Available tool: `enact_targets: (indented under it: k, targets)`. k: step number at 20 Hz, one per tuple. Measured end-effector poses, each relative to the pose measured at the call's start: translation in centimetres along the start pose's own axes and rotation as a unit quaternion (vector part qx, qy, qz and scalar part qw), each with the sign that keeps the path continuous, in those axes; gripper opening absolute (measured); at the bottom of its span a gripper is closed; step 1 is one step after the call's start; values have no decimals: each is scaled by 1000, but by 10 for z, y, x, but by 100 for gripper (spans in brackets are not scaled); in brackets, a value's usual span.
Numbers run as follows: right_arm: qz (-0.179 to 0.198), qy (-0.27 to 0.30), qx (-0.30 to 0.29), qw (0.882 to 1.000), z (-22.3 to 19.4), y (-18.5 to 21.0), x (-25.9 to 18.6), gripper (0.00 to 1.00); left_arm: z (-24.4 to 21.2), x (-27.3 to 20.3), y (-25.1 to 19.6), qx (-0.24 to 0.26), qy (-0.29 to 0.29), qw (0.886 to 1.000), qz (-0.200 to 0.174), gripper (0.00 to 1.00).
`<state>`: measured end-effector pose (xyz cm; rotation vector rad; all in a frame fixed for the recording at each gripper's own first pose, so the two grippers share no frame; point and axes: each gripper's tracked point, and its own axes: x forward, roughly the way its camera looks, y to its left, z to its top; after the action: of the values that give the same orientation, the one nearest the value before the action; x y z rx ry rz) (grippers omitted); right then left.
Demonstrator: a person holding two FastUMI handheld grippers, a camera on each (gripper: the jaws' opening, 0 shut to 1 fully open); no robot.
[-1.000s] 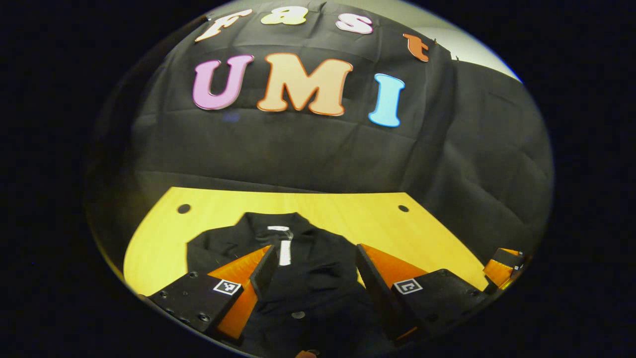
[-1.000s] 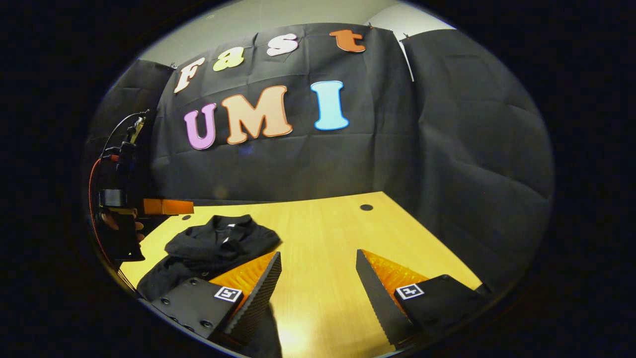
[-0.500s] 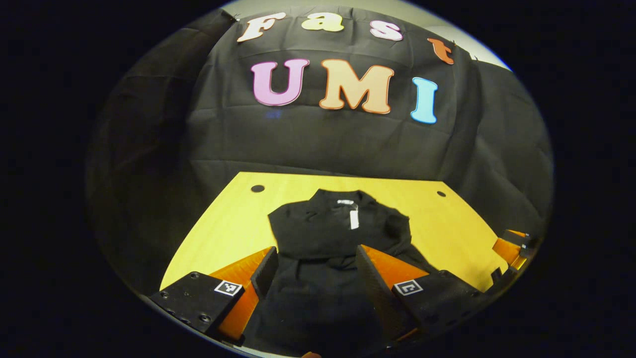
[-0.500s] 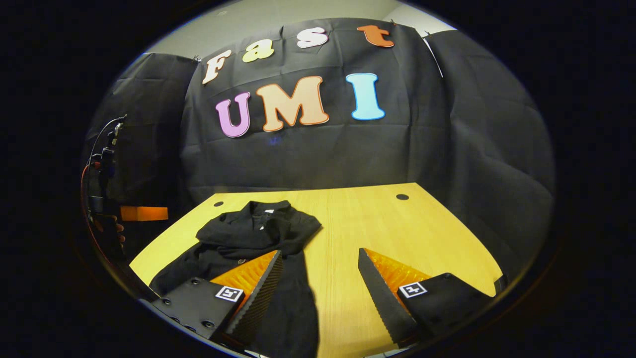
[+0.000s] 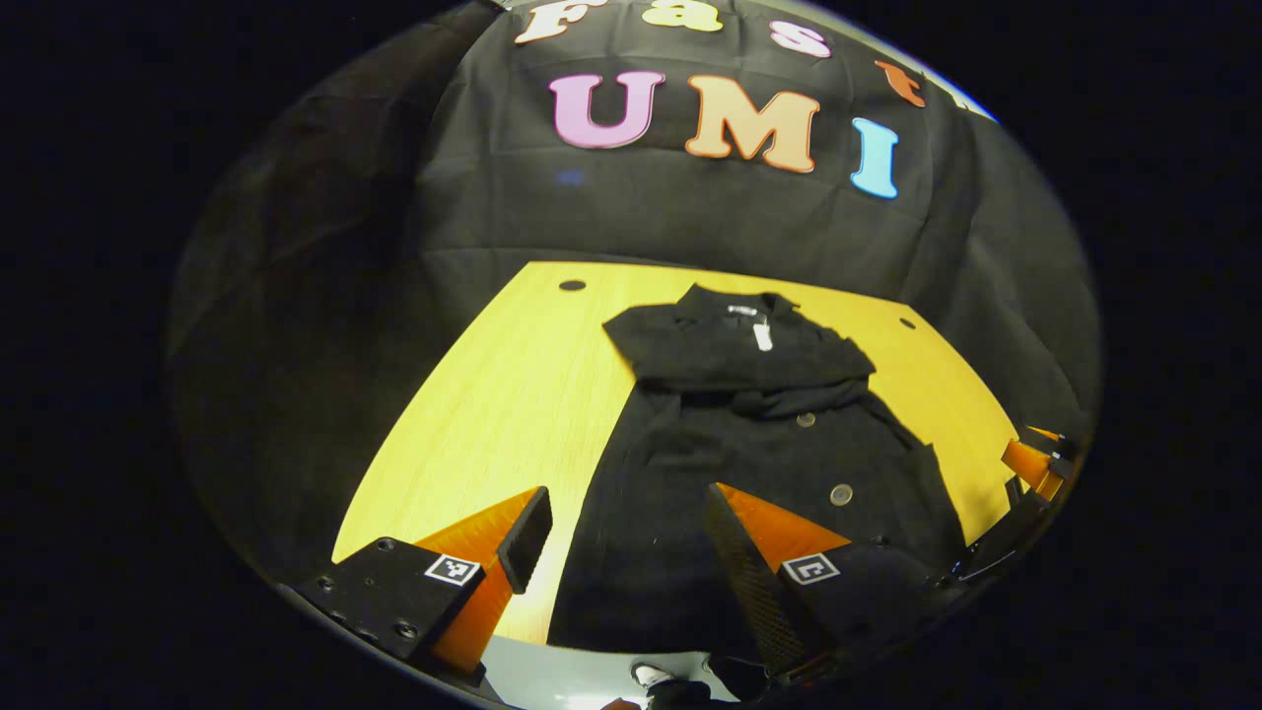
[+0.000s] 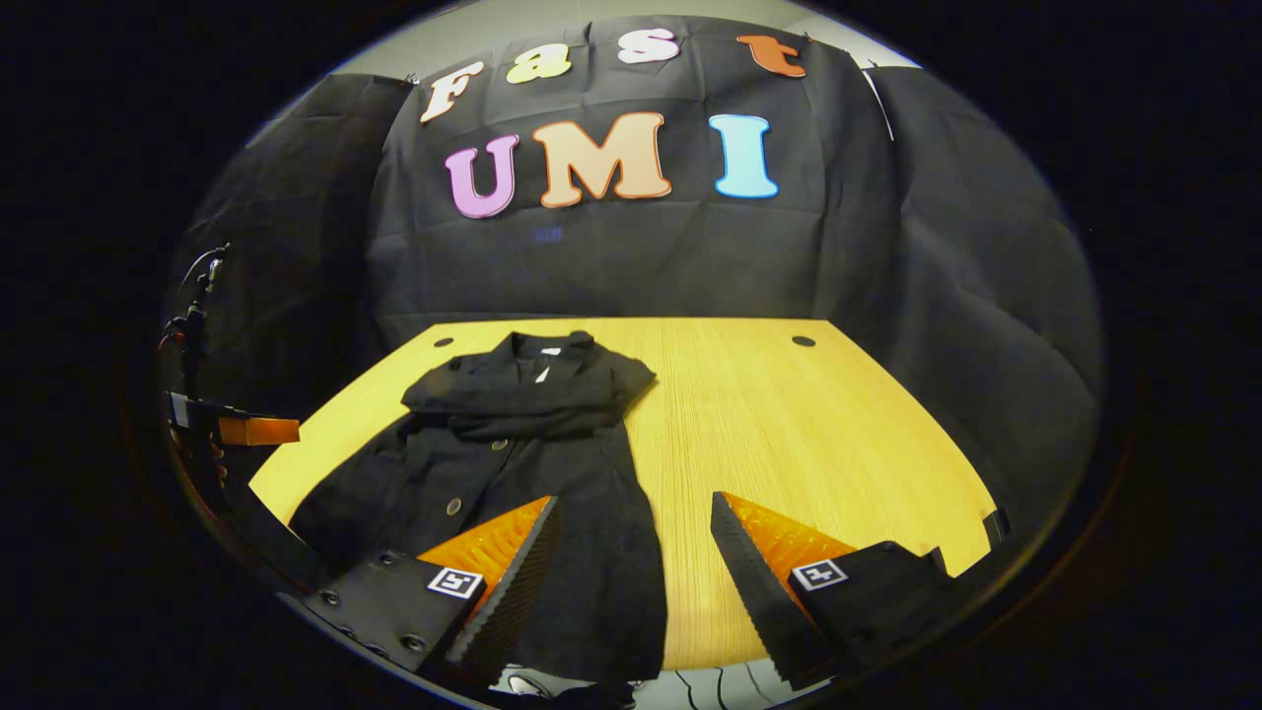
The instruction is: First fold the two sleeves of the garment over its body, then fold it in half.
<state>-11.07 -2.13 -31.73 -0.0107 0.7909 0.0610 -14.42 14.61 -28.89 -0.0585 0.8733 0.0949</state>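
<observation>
- Table: I've drawn both grippers back toward its near edge; it shows far more than a second ago.
- Garment: flat on the table, sleeves crossed over chest, so halving looks next.
- Left gripper, right gripper: jaws wide, holding nothing.
- Buttons: nothing blocks the hem.

I see a black garment made of soft, matt cloth, with small shiny round buttons. It lies on a smooth wooden table with fine lines. My right gripper's fingers look rough, with little ridges.
</observation>
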Motion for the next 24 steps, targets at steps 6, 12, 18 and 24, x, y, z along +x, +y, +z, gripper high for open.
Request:
enact_targets:
  k: [6,12,18,24]
  targets:
    - [-10,62,-18,998,-57,1,8,93,-57,1,20,16,51,998,18,95]
    - [-12,119,-16,993,-103,6,14,94,-102,11,27,4,93,995,23,96]
    - [-9,163,-5,987,-129,13,24,96,-108,20,25,43,79,996,-2,95]
    - [15,142,-1,990,-132,30,27,66,-108,22,19,31,41,998,-26,59]
